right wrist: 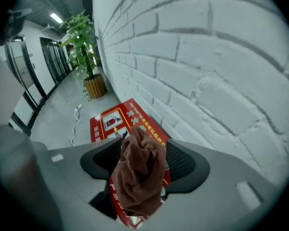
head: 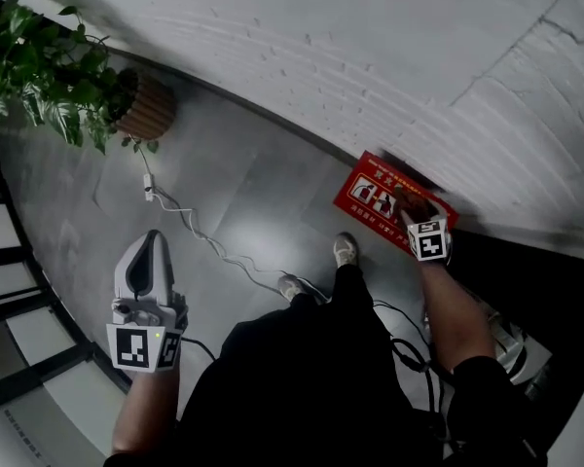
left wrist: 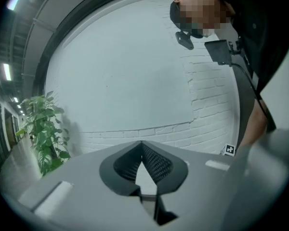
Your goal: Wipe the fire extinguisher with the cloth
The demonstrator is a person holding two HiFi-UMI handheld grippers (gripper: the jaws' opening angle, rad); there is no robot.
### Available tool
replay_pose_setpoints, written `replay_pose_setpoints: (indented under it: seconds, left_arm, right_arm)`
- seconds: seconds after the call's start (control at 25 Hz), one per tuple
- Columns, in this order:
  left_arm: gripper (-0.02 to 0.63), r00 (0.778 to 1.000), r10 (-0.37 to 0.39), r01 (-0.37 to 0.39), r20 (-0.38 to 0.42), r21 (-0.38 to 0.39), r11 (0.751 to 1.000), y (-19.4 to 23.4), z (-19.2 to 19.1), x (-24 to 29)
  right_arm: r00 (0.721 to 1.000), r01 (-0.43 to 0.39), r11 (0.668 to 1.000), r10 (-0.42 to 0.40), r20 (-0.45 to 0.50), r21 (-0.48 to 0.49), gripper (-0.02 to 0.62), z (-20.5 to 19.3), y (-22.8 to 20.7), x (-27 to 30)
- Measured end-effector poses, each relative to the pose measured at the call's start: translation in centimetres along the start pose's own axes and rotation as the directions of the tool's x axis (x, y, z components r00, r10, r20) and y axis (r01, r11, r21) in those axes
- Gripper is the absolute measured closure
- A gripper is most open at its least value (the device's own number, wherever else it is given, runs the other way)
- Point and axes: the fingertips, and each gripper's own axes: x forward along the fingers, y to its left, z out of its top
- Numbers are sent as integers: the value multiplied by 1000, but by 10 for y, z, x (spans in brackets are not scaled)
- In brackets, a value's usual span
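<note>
The right gripper [right wrist: 143, 141] reaches down toward the red fire extinguisher box [head: 370, 195], which lies at the foot of the white brick wall [head: 370, 56], right of the head view's centre. In the right gripper view its 2 jaws are spread wide. The crumpled brown cloth [right wrist: 139, 172] sits in the gap between the ribbed pads [right wrist: 183, 165], reaching from one pad to the other and sticking out past the tips, not squeezed flat. Behind the cloth is the box lid with its white pictures of extinguishers. Whether the cloth rests on the lid I cannot tell.

The left gripper [head: 154, 233] hangs at the lower left of the head view, over the grey floor [head: 224, 193] and well apart from the box. In the left gripper view its 2 jaws are pressed together at the tips with nothing between them, and they point at the bare wall.

A potted plant [head: 39, 76] in a ribbed brown pot [head: 144, 105] stands at the upper left of the head view. A thin white cable [head: 204, 236] trails from near the pot across the floor toward the person's 2 shoes [head: 346, 251] at centre.
</note>
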Motion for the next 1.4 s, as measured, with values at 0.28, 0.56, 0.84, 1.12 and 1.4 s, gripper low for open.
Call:
replay_pose_setpoints:
  seconds: [0.28,0.56,0.84,1.12,1.4]
  left_arm:
    - [607,964,-215,224,155,-42,974,-69,23,63]
    - [607,743,-571,576,348,101,811,-221,96,130]
    - [607,705,-695,678,141,150,719,-314,29,172]
    - [607,713,-701,696,36,91,712,-307,7,180]
    - [607,746,-666,663,15,72,745,-289,2,188]
  right_arm:
    - [836,146,981,-192,514,128,506,86,-7,-174]
    - [635,197,945,-326,700,261,568,124,-27,-337]
    - [704,267,907,-414,577,325,594,96,-48,-309]
    - [723,231,918,-383,575,322,594,101,-50,-296]
    - [749,205,922,-364,553,329,594,99,-54,-277]
